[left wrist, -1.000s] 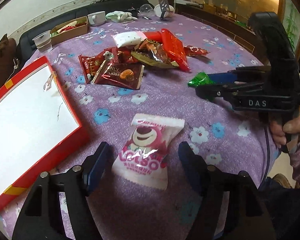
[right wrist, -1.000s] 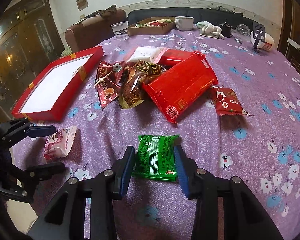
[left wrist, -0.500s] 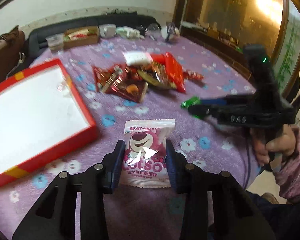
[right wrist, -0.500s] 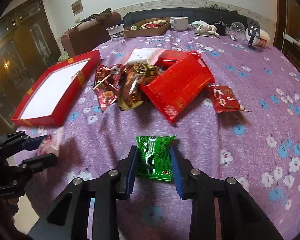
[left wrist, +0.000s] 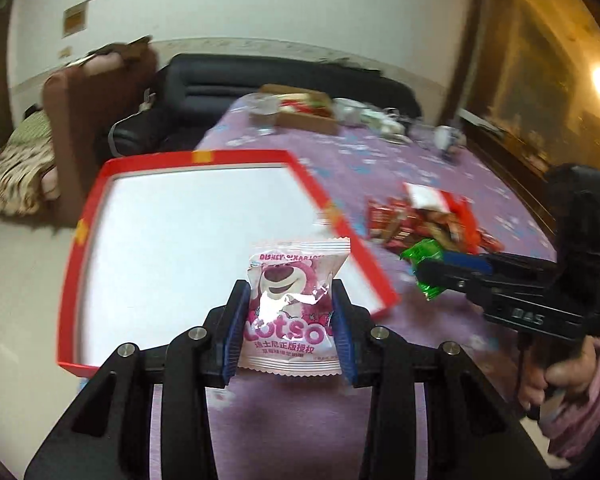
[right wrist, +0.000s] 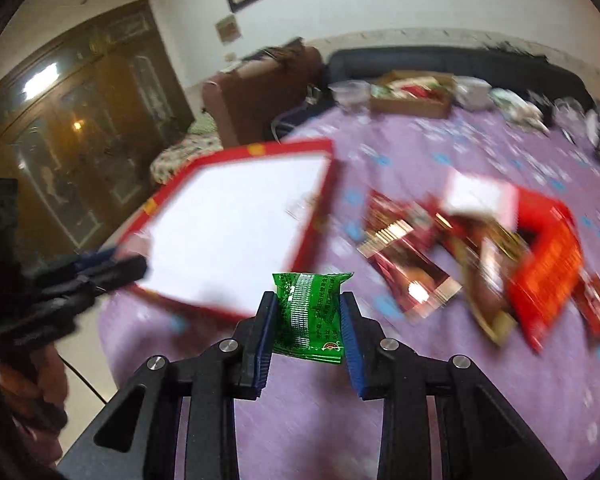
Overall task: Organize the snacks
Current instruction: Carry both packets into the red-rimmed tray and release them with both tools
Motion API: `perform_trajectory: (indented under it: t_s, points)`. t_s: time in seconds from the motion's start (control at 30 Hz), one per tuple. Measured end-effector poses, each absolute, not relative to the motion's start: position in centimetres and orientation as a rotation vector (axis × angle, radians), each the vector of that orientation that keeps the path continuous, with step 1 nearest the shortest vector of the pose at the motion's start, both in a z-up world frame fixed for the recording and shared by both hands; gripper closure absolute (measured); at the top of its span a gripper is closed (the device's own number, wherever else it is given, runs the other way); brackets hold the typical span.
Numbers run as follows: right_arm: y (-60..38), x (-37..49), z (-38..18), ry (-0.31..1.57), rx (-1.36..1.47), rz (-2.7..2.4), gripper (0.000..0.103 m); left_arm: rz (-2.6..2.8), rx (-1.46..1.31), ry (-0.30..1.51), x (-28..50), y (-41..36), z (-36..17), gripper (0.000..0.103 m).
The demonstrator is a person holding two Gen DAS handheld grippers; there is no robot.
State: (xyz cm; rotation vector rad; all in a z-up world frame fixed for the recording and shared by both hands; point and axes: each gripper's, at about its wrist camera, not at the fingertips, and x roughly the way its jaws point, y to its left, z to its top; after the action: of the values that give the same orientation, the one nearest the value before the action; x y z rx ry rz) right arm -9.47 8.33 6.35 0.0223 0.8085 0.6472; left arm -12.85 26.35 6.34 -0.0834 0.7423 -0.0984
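My left gripper (left wrist: 290,312) is shut on a pink and white bear snack packet (left wrist: 291,304), lifted off the table over the near edge of the red box (left wrist: 336,220) with its white inside. My right gripper (right wrist: 308,308) is shut on a green snack packet (right wrist: 308,312), also in the air, just right of the red box (right wrist: 320,216). From the left wrist view the right gripper (left wrist: 424,268) shows at the right, the green packet (left wrist: 424,252) in its tips. The left gripper (right wrist: 120,264) appears blurred at the left of the right wrist view. A pile of red and brown snack packets (right wrist: 500,256) lies on the purple tablecloth.
A cardboard box (right wrist: 412,98) of items, a clear plastic cup (right wrist: 350,94) and a white mug (right wrist: 474,94) stand at the table's far end. A brown armchair (left wrist: 96,120) and a dark sofa (left wrist: 228,92) lie beyond. A hand (left wrist: 568,376) holds the right gripper's handle.
Both grippers closed on their packets and lifted them off the table. Both then swung left toward the red box, which now fills the middle of each view.
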Motion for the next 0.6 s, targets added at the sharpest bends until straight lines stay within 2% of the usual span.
perform_trajectory:
  t_s: [0.23,0.47,0.6]
  points:
    - [14.9,-7.0,5.9,0.837,0.013,0.720,0.069,0.021,-0.099,0.769,-11.4,28.5,4.7,0.064]
    - [16.4,-5.5,4.2,0.908,0.041,0.750,0.066,0.094,-0.104,0.742,-12.7,30.2,4.5,0.060]
    - [17.0,-5.2,2.4,1.021,0.041,0.788,0.067,0.093,-0.123,0.736,-13.7,30.6,4.5,0.060]
